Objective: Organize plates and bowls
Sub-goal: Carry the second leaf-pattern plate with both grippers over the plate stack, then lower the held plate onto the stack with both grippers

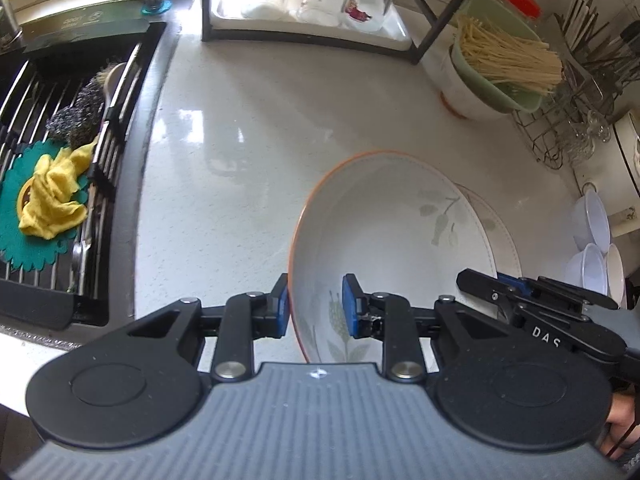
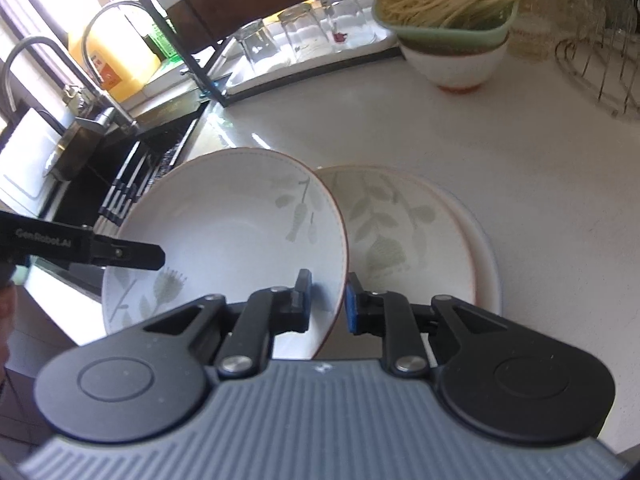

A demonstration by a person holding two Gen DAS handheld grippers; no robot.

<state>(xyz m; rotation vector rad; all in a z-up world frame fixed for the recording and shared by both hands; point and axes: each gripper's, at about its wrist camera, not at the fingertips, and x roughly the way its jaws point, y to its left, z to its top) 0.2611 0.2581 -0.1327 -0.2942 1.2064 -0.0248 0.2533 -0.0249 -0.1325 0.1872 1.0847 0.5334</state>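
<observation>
Both claws straddle the rim of one white ceramic bowl with an orange edge and grey leaf prints: our left gripper and our right gripper stand narrowly parted, blue pads not clearly pressing. We hold it tilted over the white stone counter, near its sink-side edge, beside two stacked leaf-print plates. Our grippers hide the bowl's near rim.

White bowl with orange rim and pale green leaf print; blue-padded black tongs.
</observation>
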